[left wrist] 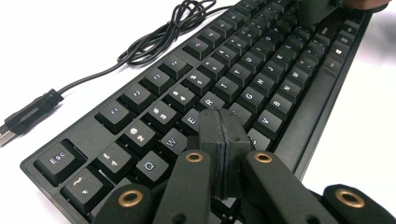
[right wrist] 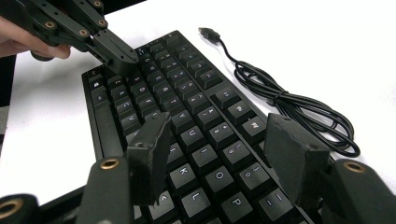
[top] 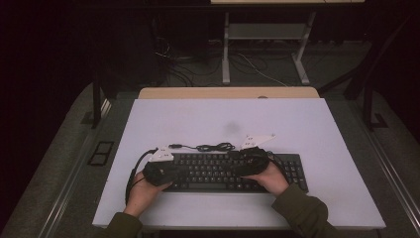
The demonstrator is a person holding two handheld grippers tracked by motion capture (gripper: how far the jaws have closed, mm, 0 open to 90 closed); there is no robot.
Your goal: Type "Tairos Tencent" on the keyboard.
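The left gripper (left wrist: 223, 140) has its two black jaws pressed flat together with nothing between them, the closed tip resting on or just above the letter keys near the left end of the flat black plastic keyboard (top: 225, 171). The right gripper (right wrist: 219, 149) hangs over the keys toward the right end with its jaws standing apart, empty, the worn matte pads clear of the keycaps below. The keyboard lies along the near half of the white worktop (top: 297, 124), parallel to its near edge and roughly centred between its side edges. It is a long, stiff, shallow slab that should be light enough to shift but awkward from one end; the keycaps are smooth, slightly dished and give under pressure, so pinching across them risks slipping or pressing keys. The plain near rim and the short ends of the case look like the firmer places to take hold, one gripper at each end. Its thin black rubber-sheathed cable (top: 210, 147) lies loosely coiled just beyond the far edge of the keyboard, ending in a USB plug (left wrist: 28, 116); it is limp and would drag behind any move.
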